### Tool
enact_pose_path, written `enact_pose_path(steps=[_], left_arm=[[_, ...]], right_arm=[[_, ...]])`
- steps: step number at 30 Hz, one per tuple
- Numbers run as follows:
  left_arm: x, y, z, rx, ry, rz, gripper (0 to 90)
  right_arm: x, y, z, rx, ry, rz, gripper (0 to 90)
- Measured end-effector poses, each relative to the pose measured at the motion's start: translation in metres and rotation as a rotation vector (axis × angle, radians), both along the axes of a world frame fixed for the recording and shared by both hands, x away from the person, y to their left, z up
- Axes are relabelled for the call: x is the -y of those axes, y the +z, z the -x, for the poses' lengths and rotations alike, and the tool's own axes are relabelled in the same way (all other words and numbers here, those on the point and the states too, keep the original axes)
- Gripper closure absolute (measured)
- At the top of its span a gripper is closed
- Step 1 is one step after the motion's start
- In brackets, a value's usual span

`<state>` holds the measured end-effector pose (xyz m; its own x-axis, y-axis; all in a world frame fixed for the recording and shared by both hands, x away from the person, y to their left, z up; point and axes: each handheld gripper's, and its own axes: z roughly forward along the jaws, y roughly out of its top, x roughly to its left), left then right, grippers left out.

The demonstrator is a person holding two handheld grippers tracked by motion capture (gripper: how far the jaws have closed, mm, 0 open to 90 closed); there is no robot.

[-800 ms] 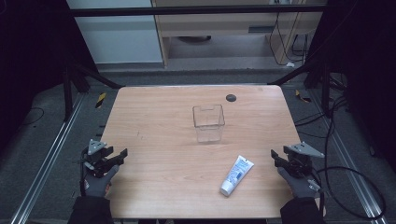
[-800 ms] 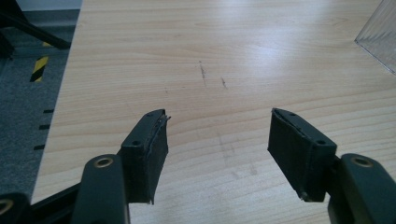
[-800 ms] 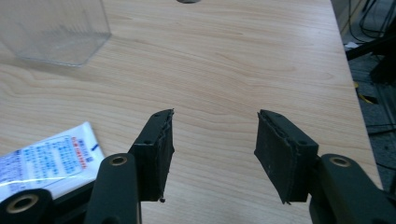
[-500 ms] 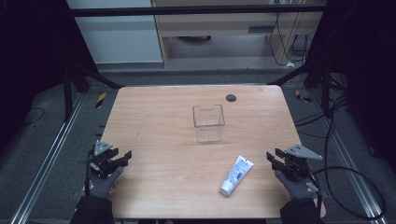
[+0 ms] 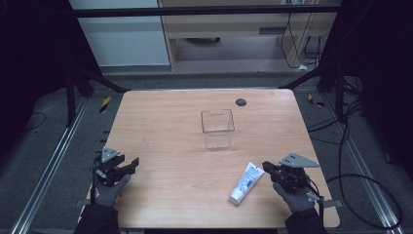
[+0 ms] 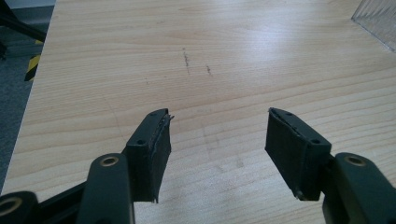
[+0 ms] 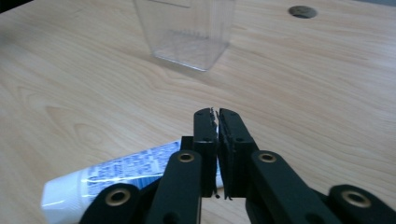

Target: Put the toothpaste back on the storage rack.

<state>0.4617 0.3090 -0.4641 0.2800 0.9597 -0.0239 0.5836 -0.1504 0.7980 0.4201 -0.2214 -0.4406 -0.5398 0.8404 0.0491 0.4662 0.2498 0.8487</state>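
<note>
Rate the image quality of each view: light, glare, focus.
High view: the table is evenly lit, the surroundings fall into darkness, and the clear box is faint against the wood. Left gripper view: a pale sheen on the wood at upper right, grain sharp. Right gripper view: the tube glares white at its near end and looks soft.

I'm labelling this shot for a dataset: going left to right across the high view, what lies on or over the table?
Left gripper → clear container → tube → right gripper. The small dark disc near the far edge overlaps the tube's span, so I leave it out of the order.
</note>
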Motion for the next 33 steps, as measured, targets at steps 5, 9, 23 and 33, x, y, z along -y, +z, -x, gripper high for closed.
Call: enact_pose_path(steps=[5, 9, 23, 33], left_arm=[[0.0, 0.001, 0.0, 0.007, 0.005, 0.001, 38.4], [0.0, 0.001, 0.0, 0.005, 0.004, -0.004, 37.9], [0.003, -0.001, -0.001, 0.001, -0.006, -0.03, 36.6], [0.005, -0.001, -0.001, -0.004, -0.015, -0.044, 35.3]], right_arm=[[-0.012, 0.001, 0.002, -0.03, 0.055, -0.021, 90.0], [-0.02, 0.0, 0.004, -0.044, 0.087, -0.044, 90.0], [-0.061, -0.018, 0.001, -0.114, 0.194, -0.01, 90.0], [-0.078, -0.027, -0.001, -0.167, 0.248, 0.055, 90.0]])
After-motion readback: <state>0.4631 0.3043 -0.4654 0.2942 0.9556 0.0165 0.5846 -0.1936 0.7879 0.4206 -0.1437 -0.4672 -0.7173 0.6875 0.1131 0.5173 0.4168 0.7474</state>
